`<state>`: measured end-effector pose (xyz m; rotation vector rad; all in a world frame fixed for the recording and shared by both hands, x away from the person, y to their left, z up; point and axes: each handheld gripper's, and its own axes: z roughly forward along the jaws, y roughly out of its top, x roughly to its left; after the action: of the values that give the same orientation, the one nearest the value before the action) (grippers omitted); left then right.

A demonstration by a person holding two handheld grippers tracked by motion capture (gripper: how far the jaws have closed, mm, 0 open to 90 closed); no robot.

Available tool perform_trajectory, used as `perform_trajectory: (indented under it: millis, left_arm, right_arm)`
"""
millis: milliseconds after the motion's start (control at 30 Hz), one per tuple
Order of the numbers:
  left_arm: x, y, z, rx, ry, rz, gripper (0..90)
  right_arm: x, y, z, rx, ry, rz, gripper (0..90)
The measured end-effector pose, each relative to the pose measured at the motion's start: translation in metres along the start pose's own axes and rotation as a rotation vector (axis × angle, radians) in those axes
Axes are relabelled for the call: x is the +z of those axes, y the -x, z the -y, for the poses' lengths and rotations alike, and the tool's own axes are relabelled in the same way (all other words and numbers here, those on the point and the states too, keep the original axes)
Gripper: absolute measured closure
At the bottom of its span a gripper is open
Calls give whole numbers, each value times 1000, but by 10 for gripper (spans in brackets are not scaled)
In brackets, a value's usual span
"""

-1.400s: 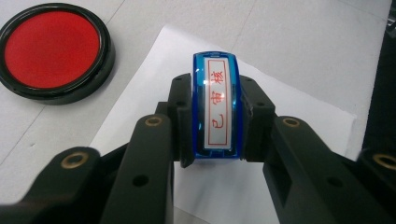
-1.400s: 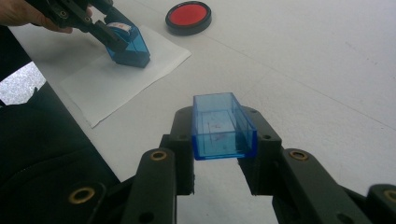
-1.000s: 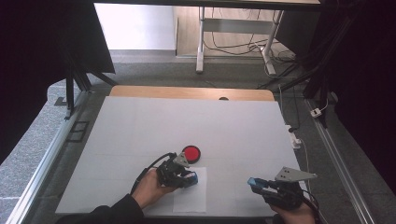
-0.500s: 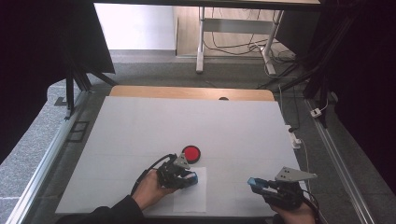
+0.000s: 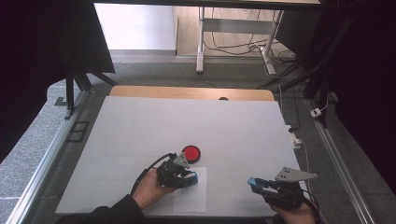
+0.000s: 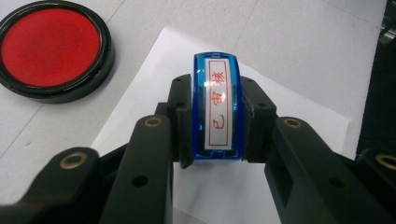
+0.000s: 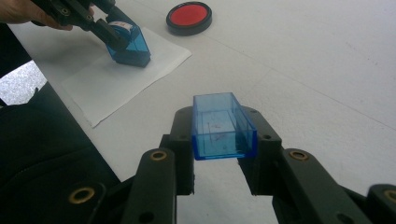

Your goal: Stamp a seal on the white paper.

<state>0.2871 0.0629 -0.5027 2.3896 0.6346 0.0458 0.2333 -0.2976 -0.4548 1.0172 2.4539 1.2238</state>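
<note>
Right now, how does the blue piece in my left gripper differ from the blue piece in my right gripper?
The stamp in the left gripper bears a white label with red characters; the cap in the right gripper is a hollow, open box with no label. The stamp is pressed down on the white paper; the cap is held clear of the table. Both are clear blue plastic, clamped between black fingers.

Free room and obstacles. The far half of the counter (image 5: 187,116) lies bare and open to passage. Just beyond the left claw (image 5: 190,178), which grips a blue stamp (image 6: 217,107) over the paper sheet (image 5: 191,198), the red ink pad (image 5: 191,153) blocks the forward path. A bare strip of counter separates it from the right claw (image 5: 254,183), clamped on a blue cap (image 7: 222,126).
</note>
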Motion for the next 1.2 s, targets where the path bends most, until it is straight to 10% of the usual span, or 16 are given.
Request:
perform_trajectory:
  millis: [1200]
  left_arm:
    - [-51, 0, -3, 9, 158, 63, 697]
  right_arm:
    - [0, 0, 0, -1, 4, 0, 689]
